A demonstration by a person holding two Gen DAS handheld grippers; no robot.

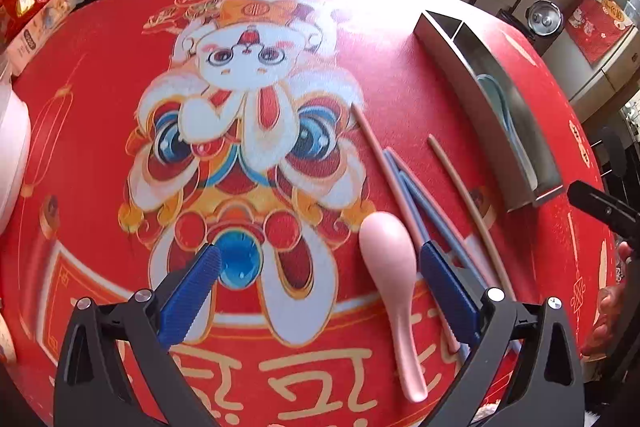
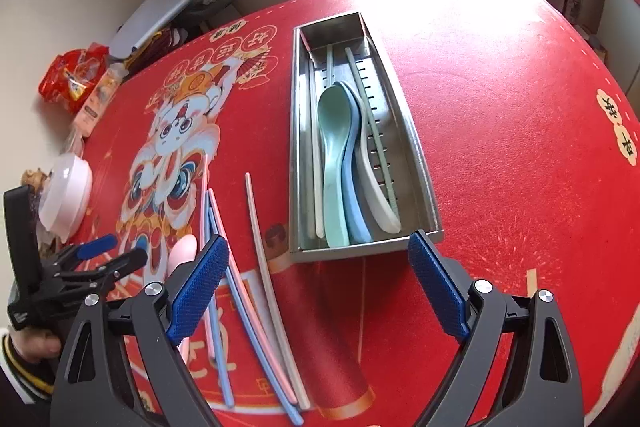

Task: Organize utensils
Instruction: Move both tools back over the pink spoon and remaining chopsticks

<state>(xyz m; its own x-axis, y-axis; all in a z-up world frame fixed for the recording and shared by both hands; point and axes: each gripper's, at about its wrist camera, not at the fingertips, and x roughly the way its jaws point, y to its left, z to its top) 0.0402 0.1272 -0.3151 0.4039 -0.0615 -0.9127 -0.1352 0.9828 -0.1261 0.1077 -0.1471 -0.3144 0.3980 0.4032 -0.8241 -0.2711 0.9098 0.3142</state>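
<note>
On the red mat (image 1: 400, 67), pink spoon (image 1: 390, 283) lies between left claw (image 1: 320, 291) fingers.

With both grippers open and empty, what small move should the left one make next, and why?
Probably lower the left gripper over the pink spoon and close on it. Its jaws stand open with the spoon between them on the mat, ungripped. The tray already holds three spoons, while this one and the chopsticks still lie outside it.

Black-framed left hand-held gripper (image 1: 320, 263) with ribbed blue pads, silver screws; dark sleeve (image 2: 18, 383), yellow-striped cuff
</note>
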